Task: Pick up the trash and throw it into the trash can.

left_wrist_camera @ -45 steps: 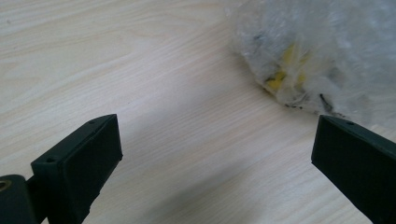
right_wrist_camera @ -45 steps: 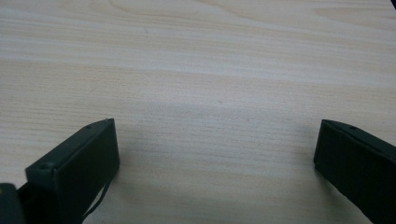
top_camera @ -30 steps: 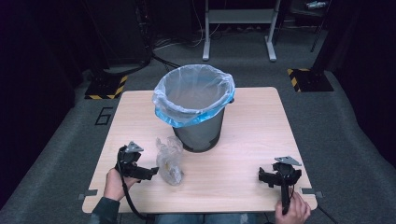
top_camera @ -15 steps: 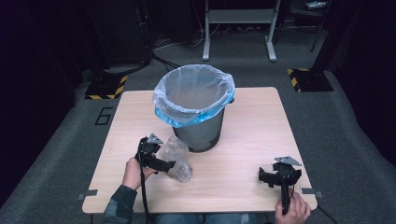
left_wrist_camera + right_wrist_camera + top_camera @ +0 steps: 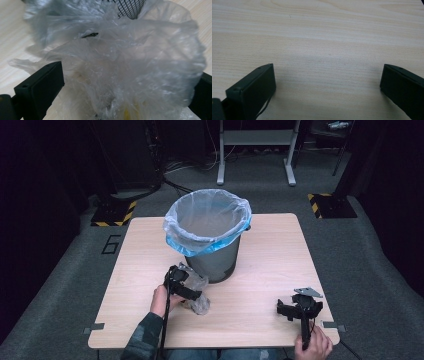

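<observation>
A crumpled clear plastic bag (image 5: pixel 201 306) lies on the wooden table (image 5: pixel 280 260) just in front of a dark mesh waste bin (image 5: pixel 212 265) lined with a clear and blue bag. My left gripper (image 5: pixel 196 295) is at the crumpled bag, coming from the left. In the left gripper view the crumpled bag (image 5: pixel 130 62) bulges between the two black jaws, which stand wide apart; the left gripper (image 5: pixel 125 97) is open. My right gripper (image 5: pixel 284 310) rests low near the table's front right, and the right gripper (image 5: pixel 327 82) is open over bare wood.
The bin stands mid-table with its liner rim (image 5: pixel 207 227) folded over the top. Beyond the table are a metal stand (image 5: pixel 255 150) and yellow-black striped floor pads (image 5: pixel 330 202). Bare table surface spreads to the right of the bin.
My left gripper has moved right from the table's left side to the crumpled bag, and its jaws now sit either side of it. The right gripper has stayed put.
</observation>
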{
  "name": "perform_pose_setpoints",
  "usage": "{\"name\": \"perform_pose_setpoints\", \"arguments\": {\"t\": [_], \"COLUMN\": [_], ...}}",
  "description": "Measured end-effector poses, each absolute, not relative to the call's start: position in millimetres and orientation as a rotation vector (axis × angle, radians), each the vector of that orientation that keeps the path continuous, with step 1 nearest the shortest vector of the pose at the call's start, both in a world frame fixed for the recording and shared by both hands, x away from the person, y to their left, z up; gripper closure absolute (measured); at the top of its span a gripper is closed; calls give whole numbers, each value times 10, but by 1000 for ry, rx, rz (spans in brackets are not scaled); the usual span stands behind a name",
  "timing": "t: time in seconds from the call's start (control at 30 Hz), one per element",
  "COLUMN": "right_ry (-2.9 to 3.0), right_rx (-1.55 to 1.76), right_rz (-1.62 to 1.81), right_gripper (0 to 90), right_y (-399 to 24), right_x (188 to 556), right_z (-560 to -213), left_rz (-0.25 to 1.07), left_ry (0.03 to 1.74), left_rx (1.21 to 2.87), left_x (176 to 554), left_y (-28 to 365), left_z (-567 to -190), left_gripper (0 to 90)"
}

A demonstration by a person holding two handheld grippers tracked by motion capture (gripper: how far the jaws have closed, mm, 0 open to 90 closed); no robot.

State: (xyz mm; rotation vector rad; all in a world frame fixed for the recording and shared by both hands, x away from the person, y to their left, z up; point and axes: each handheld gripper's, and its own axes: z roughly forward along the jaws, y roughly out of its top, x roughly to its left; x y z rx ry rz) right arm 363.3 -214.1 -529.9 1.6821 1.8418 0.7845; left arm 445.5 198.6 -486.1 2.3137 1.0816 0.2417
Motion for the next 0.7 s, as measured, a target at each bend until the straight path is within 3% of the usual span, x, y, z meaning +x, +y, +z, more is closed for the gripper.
{"name": "perform_pose_setpoints", "arguments": {"t": [0.33,0.43,0.6,0.7], "right_ry": [1843,1843,1843,1843], "right_rx": [1681,1681,1681,1681], "right_rz": [785,785,785,784], "right_gripper": [0,0,0,0], "right_y": [-2142,-2142,-2142,-2142], "right_x": [3632,3632,3632,3632], "right_z": [-5299,-5299,-5299,-5299], "left_rz": [225,273,305,314], "left_ry": [1102,1105,1090,1072], "left_rx": [2385,2397,2384,2379], "left_x": [4512,4493,4443,4440], "left_y": [1839,1812,1808,1842], "left_z": [-5075,-5076,-5050,-5028], "left_gripper": [27,46,198,339]}}
